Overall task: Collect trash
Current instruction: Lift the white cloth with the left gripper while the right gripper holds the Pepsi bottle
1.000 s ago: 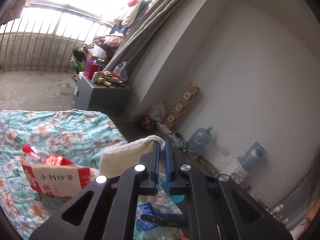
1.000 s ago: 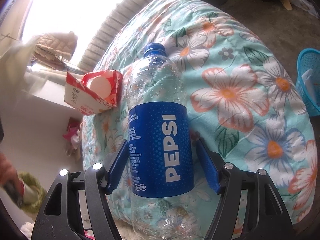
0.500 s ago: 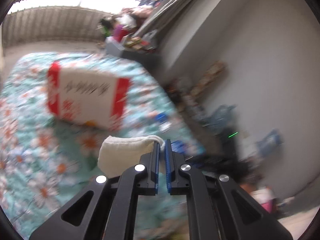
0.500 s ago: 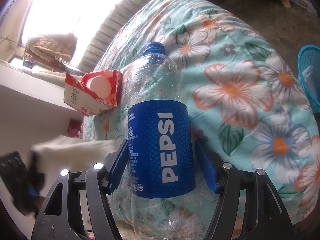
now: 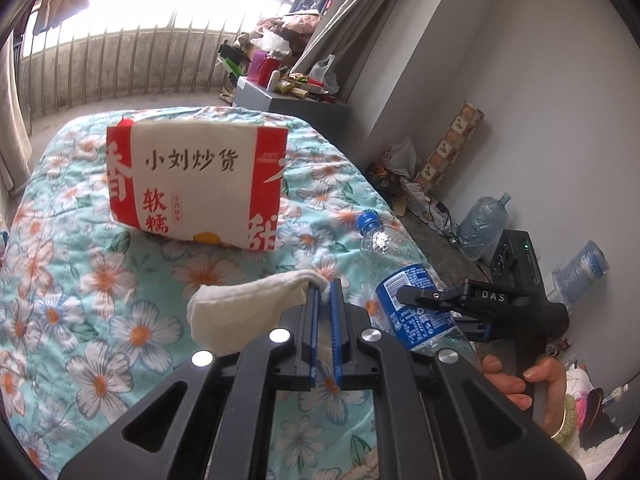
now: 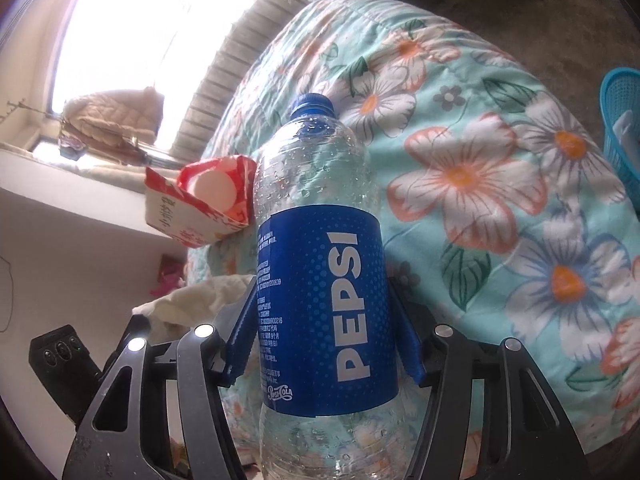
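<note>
On the flowered bed, two pieces of trash are in the claws and a carton waits.

At the left, the red-and-white carton (image 5: 196, 184) stands upright near the middle of the quilt (image 5: 92, 280), apart from both claws and with bare cloth all round it, so it looks easy to reach later. The left gripper (image 5: 325, 292) is pressed together, pinching a white wad of cloth or tissue (image 5: 244, 308) by one corner, so the wad hangs off to the side. Further right, the right gripper (image 6: 324, 316) straddles the empty Pepsi bottle (image 6: 320, 280) lying at the bed's edge; its jaws have just been closing onto the label, and whether they press yet I cannot tell. Beyond the edge a blue basket (image 6: 622, 128) stands on the floor, probably the bin.
</note>
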`<state>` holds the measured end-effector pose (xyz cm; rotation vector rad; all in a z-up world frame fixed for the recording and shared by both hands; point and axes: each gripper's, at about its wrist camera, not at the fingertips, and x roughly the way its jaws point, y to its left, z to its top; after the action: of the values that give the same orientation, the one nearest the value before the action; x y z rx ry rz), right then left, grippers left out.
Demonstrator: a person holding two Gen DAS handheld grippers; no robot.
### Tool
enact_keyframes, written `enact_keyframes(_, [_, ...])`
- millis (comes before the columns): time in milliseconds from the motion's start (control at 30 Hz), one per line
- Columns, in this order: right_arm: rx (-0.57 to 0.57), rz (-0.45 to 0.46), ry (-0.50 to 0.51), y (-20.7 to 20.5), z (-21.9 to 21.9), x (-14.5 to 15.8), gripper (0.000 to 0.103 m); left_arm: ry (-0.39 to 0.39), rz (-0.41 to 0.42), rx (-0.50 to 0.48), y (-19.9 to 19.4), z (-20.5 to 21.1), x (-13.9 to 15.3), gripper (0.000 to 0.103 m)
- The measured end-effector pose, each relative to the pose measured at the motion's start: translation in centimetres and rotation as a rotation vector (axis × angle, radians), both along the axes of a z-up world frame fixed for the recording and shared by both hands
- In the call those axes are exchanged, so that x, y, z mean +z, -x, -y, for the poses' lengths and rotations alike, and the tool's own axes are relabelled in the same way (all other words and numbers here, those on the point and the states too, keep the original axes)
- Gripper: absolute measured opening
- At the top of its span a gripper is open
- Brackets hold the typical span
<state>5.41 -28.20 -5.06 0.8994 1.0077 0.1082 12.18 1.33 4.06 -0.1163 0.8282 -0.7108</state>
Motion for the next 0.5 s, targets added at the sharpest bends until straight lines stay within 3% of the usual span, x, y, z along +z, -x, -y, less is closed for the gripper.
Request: enact_keyframes(500, [-0.07,0.095,-0.019,3.0,3.1,3.1,0.056,0.016,0.08,-0.049,0.6,2.6,2.7,0.005])
